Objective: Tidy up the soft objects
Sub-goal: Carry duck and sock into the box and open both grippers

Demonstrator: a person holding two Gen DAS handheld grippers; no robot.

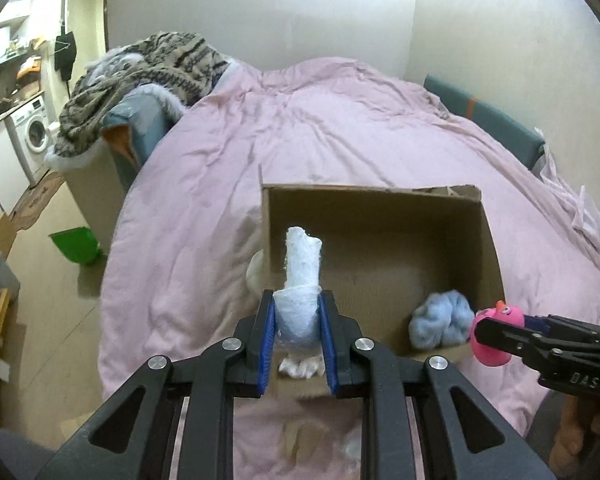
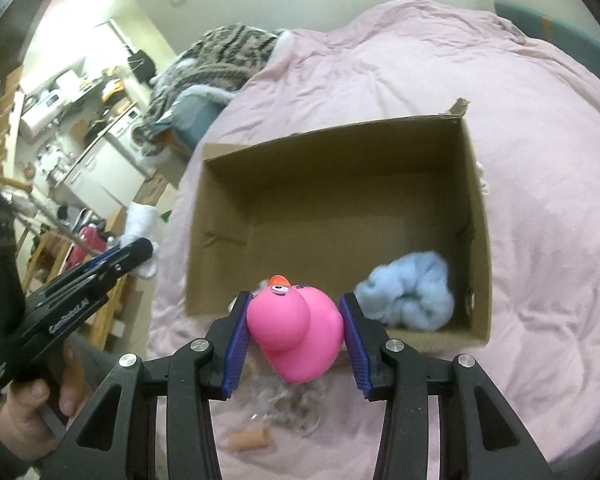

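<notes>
An open cardboard box (image 1: pixel 380 216) (image 2: pixel 340 184) sits on a pink duvet. A light blue fluffy bundle (image 1: pixel 442 324) (image 2: pixel 408 292) lies in its near right corner. My left gripper (image 1: pixel 298 312) is shut on a white-and-pale-blue fibre roll (image 1: pixel 302 272) that stands up between the blue pads, over the box's near left corner. In the right wrist view that gripper (image 2: pixel 140 252) shows at the left with the white roll (image 2: pixel 140 220). My right gripper (image 2: pixel 294 316) is shut on a pink rubber duck (image 2: pixel 294 328) (image 1: pixel 496 332) above the box's near wall.
The pink duvet (image 1: pixel 340 128) covers the bed. A striped fuzzy blanket (image 1: pixel 148 76) is heaped at the far left. A green bin (image 1: pixel 76 244) and a washing machine (image 1: pixel 32 136) stand on the floor at left. A small tan object (image 2: pixel 248 440) and clear plastic (image 2: pixel 288 404) lie under my right gripper.
</notes>
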